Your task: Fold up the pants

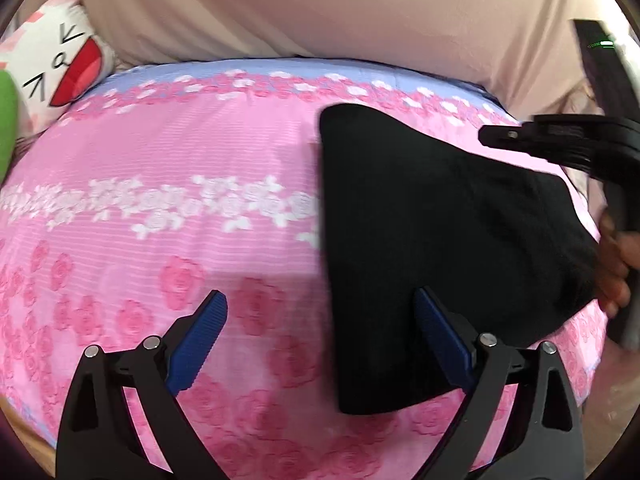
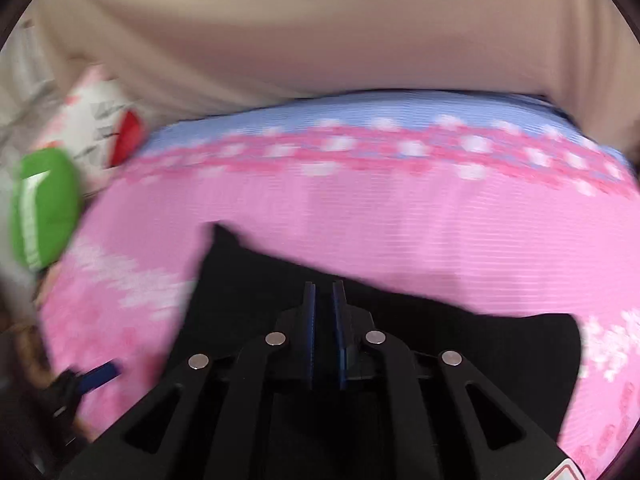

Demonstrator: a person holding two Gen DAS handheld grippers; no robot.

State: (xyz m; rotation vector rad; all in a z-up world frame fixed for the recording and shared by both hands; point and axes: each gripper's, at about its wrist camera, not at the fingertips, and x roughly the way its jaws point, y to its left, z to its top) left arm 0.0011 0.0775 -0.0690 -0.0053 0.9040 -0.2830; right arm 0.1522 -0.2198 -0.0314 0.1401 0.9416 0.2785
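The black pants [image 1: 432,232] lie folded into a compact stack on the pink flowered bed cover [image 1: 180,160]. My left gripper [image 1: 320,340] is open, its blue pads apart, just above the cover at the stack's near left edge. My right gripper [image 2: 325,300] hovers over the pants [image 2: 460,344] with its blue pads almost touching and nothing visible between them. From the left wrist view the right gripper [image 1: 492,136] shows at the stack's far right, held by a hand [image 1: 616,264].
A white cartoon pillow [image 1: 60,68] and a green object [image 2: 44,208] lie at the cover's left edge. A beige curtain or sheet [image 1: 320,8] hangs behind the bed. The cover's far edge has a lavender band [image 2: 360,116].
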